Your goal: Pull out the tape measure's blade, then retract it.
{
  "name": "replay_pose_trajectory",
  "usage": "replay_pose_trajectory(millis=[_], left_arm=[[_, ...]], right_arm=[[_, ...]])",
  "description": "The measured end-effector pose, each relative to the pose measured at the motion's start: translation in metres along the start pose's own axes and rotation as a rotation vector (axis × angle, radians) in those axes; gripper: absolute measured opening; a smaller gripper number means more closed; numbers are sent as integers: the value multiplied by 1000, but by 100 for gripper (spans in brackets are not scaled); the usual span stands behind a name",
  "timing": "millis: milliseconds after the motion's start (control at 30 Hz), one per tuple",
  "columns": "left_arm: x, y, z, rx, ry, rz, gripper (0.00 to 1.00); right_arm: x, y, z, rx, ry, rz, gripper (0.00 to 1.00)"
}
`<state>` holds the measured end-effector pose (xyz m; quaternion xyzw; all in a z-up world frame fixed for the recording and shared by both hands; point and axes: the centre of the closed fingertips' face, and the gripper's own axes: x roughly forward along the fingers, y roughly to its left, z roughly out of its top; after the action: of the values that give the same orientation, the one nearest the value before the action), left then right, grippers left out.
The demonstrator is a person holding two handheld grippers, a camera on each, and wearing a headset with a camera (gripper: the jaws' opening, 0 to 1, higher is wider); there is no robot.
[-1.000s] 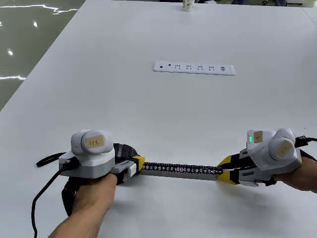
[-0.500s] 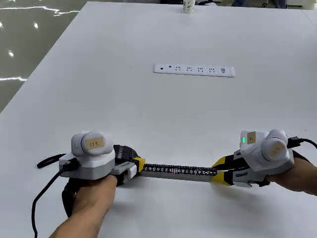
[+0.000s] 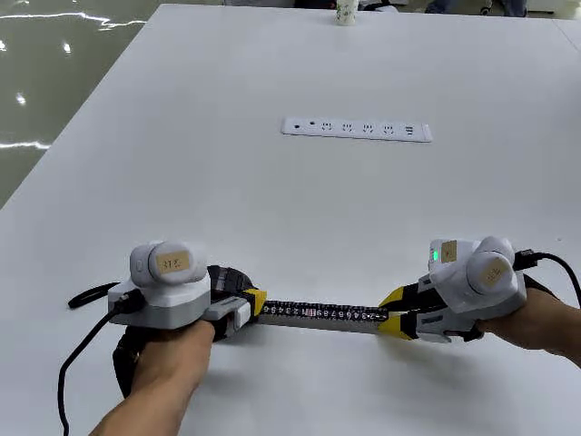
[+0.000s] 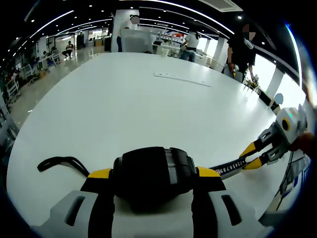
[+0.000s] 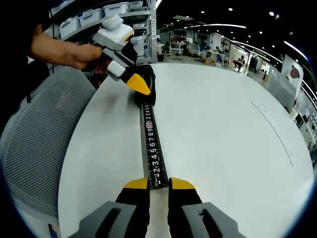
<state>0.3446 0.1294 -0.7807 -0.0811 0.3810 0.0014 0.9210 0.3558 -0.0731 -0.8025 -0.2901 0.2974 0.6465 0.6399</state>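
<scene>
Head view: the blade [image 3: 322, 314] lies along the surface's [image 3: 272, 200] near edge, its long axis spanning from the left hand-held gripper [image 3: 243, 300] to the right hand-held gripper [image 3: 390, 312].

Left gripper view: the jaws clamp the tape measure [image 4: 153, 163].

Right gripper view: the jaws pinch the blade's tip, and the tape measure lies straight ahead.

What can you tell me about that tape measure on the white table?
The tape measure has a black, rounded case with a black wrist strap trailing on the white table. The left gripper clamps the case. Its dark blade, printed with pale numbers, is stretched out straight along the table, its tip pinched by the right gripper.
</scene>
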Motion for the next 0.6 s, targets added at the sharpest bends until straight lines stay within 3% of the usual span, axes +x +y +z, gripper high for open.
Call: replay_pose_trajectory(millis=[600], left_arm=[[0, 0, 0, -3, 1, -6, 58]], right_arm=[[13, 2, 15, 0, -16, 10, 10]])
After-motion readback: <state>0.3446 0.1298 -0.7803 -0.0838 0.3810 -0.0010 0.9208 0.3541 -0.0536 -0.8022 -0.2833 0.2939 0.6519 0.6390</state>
